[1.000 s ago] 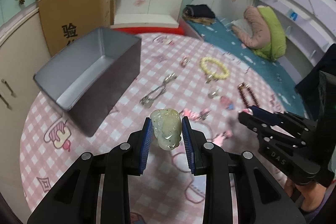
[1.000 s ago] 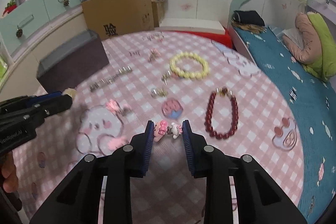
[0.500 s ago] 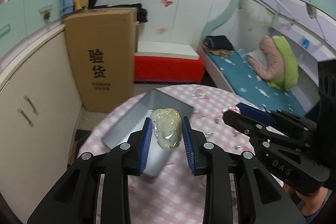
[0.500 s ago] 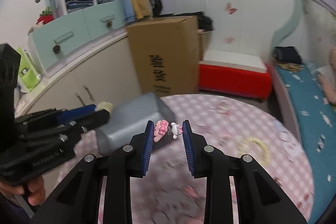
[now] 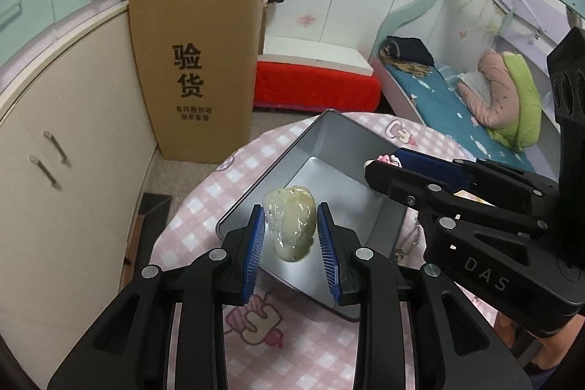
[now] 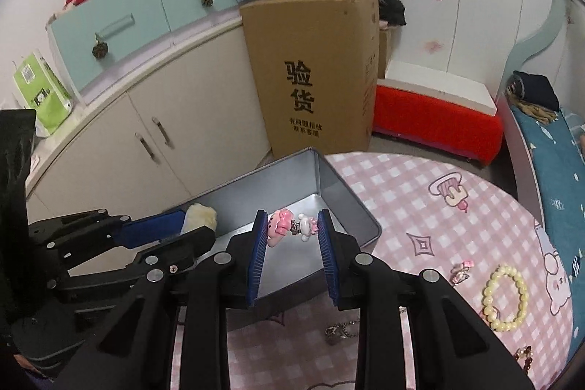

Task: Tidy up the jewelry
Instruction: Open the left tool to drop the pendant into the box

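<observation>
Over the tin (image 5: 380, 229) — both grippers' fingers (image 5: 255, 243) clamp trinkets.

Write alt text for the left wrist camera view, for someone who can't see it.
The left gripper holds a pale jade pendant above an open grey metal box on a pink checked table. The right gripper reaches in from the right with a pink charm.

the grey tin (image 5: 331, 134) lies open-topped, its floor bare. the left gripper (image 5: 290, 231) with its jade pendant (image 5: 292, 225) hangs over the near end; the right gripper (image 5: 380, 165) crowds in at 2 o'clock. a cardboard box (image 5: 197, 61) stands at 11 o'clock.
</observation>
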